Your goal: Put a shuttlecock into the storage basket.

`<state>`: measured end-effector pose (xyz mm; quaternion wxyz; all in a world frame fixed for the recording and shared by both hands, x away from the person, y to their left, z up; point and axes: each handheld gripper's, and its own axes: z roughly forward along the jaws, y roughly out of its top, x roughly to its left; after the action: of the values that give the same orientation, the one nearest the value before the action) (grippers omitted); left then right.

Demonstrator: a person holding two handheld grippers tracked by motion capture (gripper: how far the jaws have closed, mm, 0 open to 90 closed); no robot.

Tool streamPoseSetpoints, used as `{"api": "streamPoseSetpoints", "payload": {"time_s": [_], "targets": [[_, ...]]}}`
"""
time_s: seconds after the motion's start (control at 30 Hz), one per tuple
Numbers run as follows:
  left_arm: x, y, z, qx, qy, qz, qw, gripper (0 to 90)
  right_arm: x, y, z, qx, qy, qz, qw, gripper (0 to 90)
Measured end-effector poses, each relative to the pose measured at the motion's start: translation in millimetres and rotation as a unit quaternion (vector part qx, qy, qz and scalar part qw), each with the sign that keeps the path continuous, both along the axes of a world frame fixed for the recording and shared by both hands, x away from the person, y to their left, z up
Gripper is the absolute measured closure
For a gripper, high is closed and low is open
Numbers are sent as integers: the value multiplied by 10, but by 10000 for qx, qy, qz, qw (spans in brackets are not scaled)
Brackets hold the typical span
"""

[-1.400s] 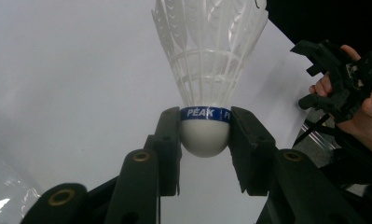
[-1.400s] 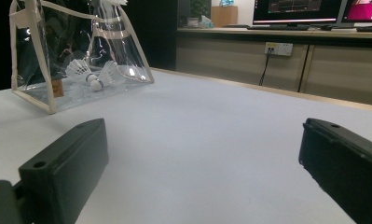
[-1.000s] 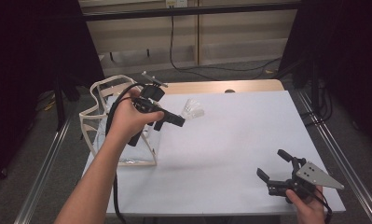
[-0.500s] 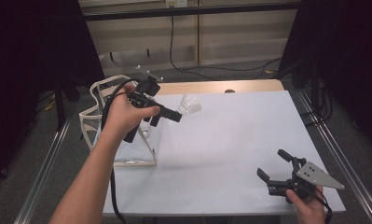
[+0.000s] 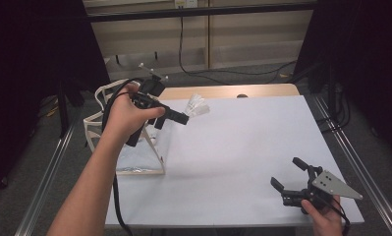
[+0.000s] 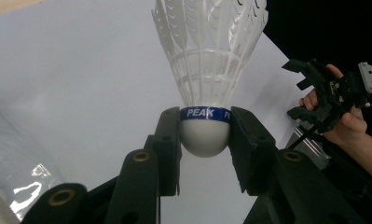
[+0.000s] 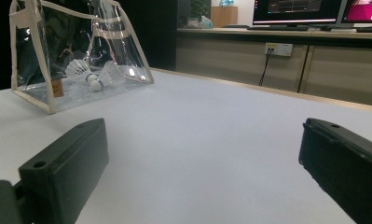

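Note:
A white feather shuttlecock [image 5: 197, 105] with a blue PEAK band hangs above the far left of the white table [image 5: 242, 147]. My left gripper [image 5: 186, 117] is shut on its cork base [image 6: 203, 139], feathers pointing away from me. A clear bag [image 5: 129, 160] with cream trim stands at the table's left edge, under my left hand. Inside the bag [image 7: 76, 51] lie two more shuttlecocks [image 7: 79, 69]. My right gripper [image 5: 286, 172] rests near the front right corner, open with nothing between its jaws [image 7: 202, 154]. It also appears far off in the left gripper view [image 6: 309, 88].
A wooden strip [image 5: 223, 91] runs along the table's far edge. Metal rails [image 5: 355, 167] border both sides. A cable [image 5: 117, 206] trails from my left gripper off the front edge. Cabinets and monitors [image 7: 295, 9] stand beyond the table.
My left hand has lifted the held shuttlecock a little higher and slightly farther from me, tilting the gripper. The right gripper has stayed in place.

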<state>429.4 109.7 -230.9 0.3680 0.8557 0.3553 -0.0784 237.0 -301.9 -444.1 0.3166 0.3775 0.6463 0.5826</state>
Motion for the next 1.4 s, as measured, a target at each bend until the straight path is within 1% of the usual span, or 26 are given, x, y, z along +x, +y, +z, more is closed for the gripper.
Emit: {"api": "streamPoseSetpoints", "payload": {"time_s": [0.1,0.13,0.17,0.2,0.3,0.47,0.5,0.57,0.6,0.63,0.87,0.97,1.0,1.1,1.27,1.33,1.37,1.4], "targets": [[4,18,13,-11,-10,57,10000,654,0,-2,0,-1,-2,-6,10000,14],[10,27,18,-7,-55,71,10000,654,-1,-3,0,0,-2,-7,10000,14],[10,32,26,0,-58,75,10000,654,-2,-2,1,4,4,-4,10000,14],[9,34,33,-29,-61,116,9999,655,-2,-2,0,8,1,2,10000,14],[16,50,55,21,-103,76,9999,654,-2,-2,1,4,5,-5,10000,14],[25,87,82,5,-128,111,9999,655,-2,-1,1,0,2,-3,10000,14],[26,97,89,-1,-109,131,9999,654,-3,-2,1,0,1,-5,10000,14],[27,114,98,-25,-137,190,9997,655,-2,-4,0,-2,-1,-10,10000,14],[33,127,105,-3,-139,164,9998,654,0,-4,0,0,-8,-5,10000,14],[33,132,109,-10,-147,213,9997,655,0,-3,0,4,-5,-2,10000,14],[38,170,141,-5,-192,212,9996,655,-3,-2,1,-2,0,-6,10000,14],[33,178,149,-19,-204,315,9993,655,-4,-3,1,-1,2,-6,10000,14],[39,194,156,17,-220,296,9993,654,-4,-3,1,-1,1,-5,10000,14],[50,231,170,27,-244,312,9992,655,-4,-3,2,-7,9,-8,10000,14],[61,288,175,11,-269,431,9987,655,-4,-3,2,-7,7,-6,10000,14],[69,319,179,44,-296,487,9984,655,-6,-2,2,-5,8,-7,10000,14],[73,335,178,42,-276,466,9985,655,-6,-1,2,-2,7,-6,10000,14],[72,344,180,17,-283,518,9983,654,-6,-1,2,-4,7,-7,10000,14]]}}
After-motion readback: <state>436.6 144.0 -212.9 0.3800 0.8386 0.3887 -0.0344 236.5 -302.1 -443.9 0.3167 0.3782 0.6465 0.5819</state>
